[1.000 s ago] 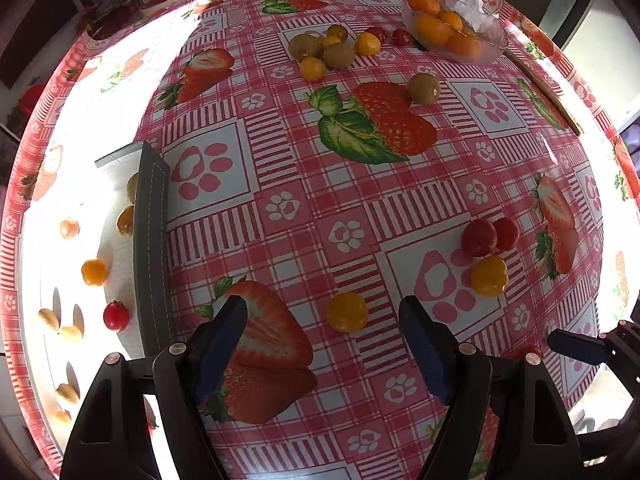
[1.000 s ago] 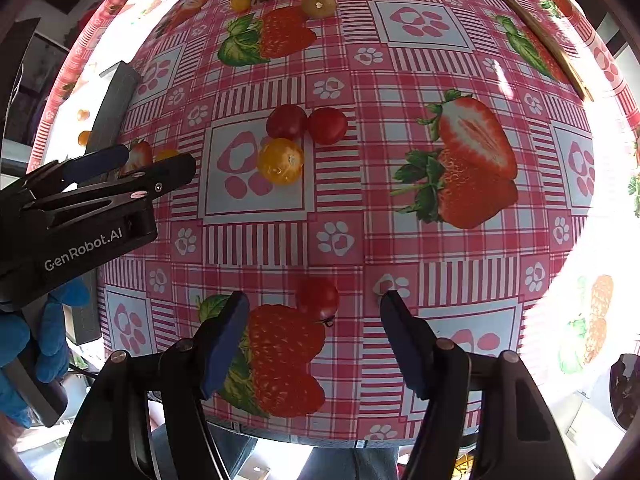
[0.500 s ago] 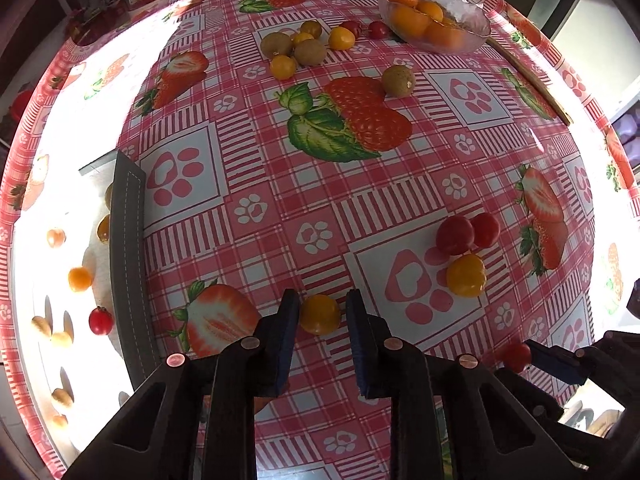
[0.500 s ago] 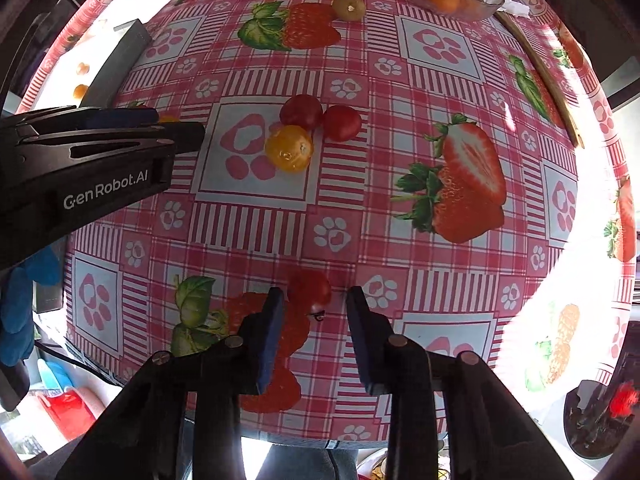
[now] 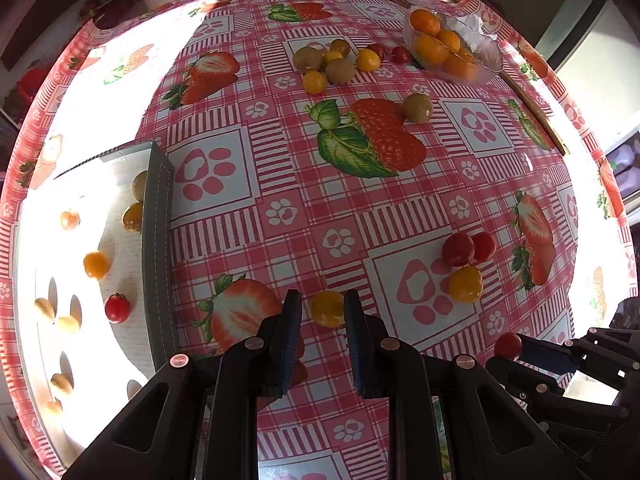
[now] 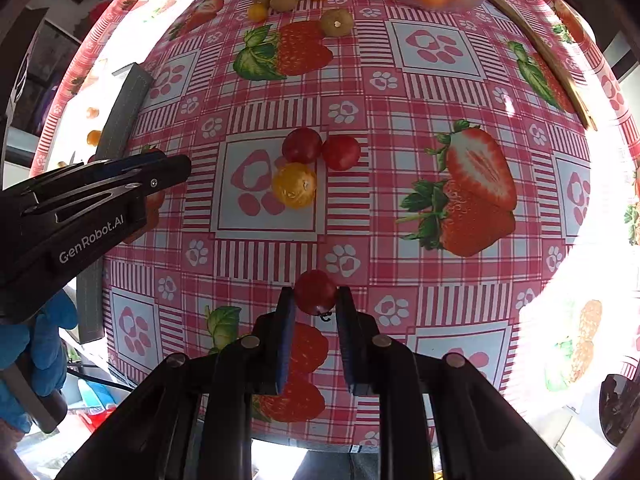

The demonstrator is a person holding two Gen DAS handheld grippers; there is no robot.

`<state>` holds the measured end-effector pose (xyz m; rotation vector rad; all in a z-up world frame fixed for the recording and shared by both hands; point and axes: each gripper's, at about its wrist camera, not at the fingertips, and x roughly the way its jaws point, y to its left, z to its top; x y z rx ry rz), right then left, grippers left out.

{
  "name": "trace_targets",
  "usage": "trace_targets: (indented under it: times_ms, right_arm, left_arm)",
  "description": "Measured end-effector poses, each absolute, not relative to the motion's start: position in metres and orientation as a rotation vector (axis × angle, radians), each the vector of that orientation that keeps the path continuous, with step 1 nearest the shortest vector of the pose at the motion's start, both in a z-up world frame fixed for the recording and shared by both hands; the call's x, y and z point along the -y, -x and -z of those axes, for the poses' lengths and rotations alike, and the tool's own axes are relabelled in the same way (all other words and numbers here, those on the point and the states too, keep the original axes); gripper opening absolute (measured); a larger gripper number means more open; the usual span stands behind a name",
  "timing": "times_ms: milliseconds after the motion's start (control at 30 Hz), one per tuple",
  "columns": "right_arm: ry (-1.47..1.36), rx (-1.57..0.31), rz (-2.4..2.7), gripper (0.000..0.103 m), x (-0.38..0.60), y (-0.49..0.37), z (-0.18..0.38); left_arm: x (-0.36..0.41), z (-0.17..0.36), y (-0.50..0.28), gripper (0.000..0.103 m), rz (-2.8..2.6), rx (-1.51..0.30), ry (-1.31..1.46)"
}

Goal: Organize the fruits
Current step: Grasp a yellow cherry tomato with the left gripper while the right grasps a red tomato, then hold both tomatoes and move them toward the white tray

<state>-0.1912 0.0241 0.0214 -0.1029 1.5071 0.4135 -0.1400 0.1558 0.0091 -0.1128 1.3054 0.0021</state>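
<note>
My left gripper (image 5: 322, 307) is shut on a yellow tomato (image 5: 328, 309) above the red checked tablecloth. My right gripper (image 6: 316, 300) is shut on a red tomato (image 6: 315, 292) near the table's front edge; it also shows in the left wrist view (image 5: 508, 345). Two red tomatoes (image 6: 302, 145) and one yellow tomato (image 6: 294, 185) lie together mid-table. A grey-rimmed tray (image 5: 158, 240) at the left holds several small fruits in glare. The left gripper's body (image 6: 100, 200) shows at the left of the right wrist view.
At the back lie several kiwis and small tomatoes (image 5: 340, 68), a lone kiwi (image 5: 417, 108), and a clear bowl of oranges (image 5: 452, 52). A wooden stick (image 5: 532, 112) lies along the right edge. The table's front edge (image 6: 304, 436) is close below my right gripper.
Both grippers have closed: the left on the yellow tomato, the right on the red tomato. Both views have shifted slightly, the fruits staying between the jaws.
</note>
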Motion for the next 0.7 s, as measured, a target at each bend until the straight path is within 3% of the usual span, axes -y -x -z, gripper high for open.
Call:
trace_targets:
  times_ms: [633, 667, 700]
  right_arm:
    - [0.111, -1.477, -0.462, 0.023, -0.053, 0.167, -0.033]
    - [0.112, -1.478, -0.460, 0.023, -0.053, 0.167, -0.034]
    - [0.114, -1.479, -0.458, 0.023, -0.053, 0.166, -0.034]
  left_arm:
    - [-0.192, -0.022, 0.166, 0.026, 0.004, -1.267, 0.159]
    - [-0.189, -0.022, 0.165, 0.044, 0.011, -1.265, 0.150]
    - [-0.186, -0.022, 0.164, 0.076, 0.008, -1.253, 0.142]
